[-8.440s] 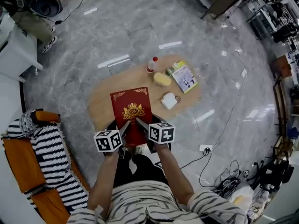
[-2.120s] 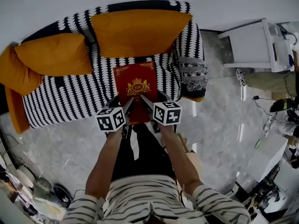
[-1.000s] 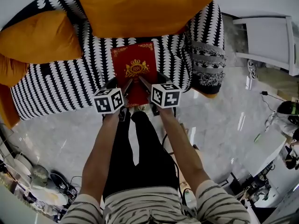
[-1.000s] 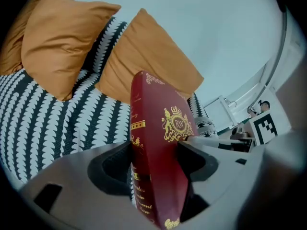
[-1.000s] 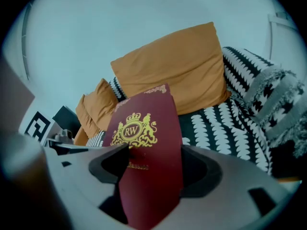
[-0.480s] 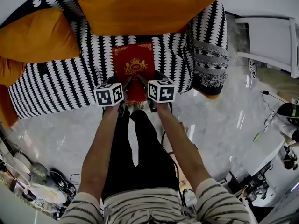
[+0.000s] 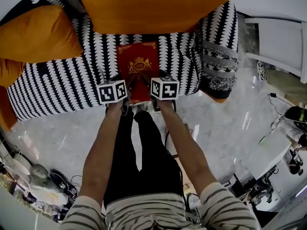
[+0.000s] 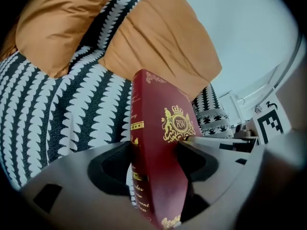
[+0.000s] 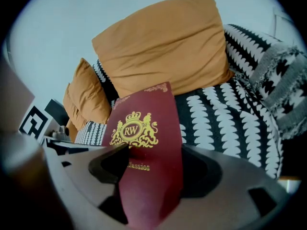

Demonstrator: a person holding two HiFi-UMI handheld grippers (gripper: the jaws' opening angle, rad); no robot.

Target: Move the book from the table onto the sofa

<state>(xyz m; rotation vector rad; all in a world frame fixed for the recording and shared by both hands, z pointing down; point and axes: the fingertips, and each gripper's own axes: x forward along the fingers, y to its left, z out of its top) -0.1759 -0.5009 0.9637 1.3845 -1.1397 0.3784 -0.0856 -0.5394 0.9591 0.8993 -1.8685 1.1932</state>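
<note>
I have brought the book [image 7: 138,63] down to the sofa [image 7: 62,87], upper centre; the left gripper [image 7: 128,84] and right gripper [image 7: 145,80] still clench it.

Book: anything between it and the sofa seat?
Nothing visible. The book, clamped in both the left gripper and right gripper, is over bare striped sofa seat; the orange cushion sits behind that spot, not on it.

The black-and-white sofa [image 7: 62,80] stands on a grey floor [image 7: 57,143]. A large orange cushion [image 7: 148,6] and a smaller cushion [image 7: 38,35] lie against its back. The red book [image 7: 138,63] is over the seat's front.
</note>
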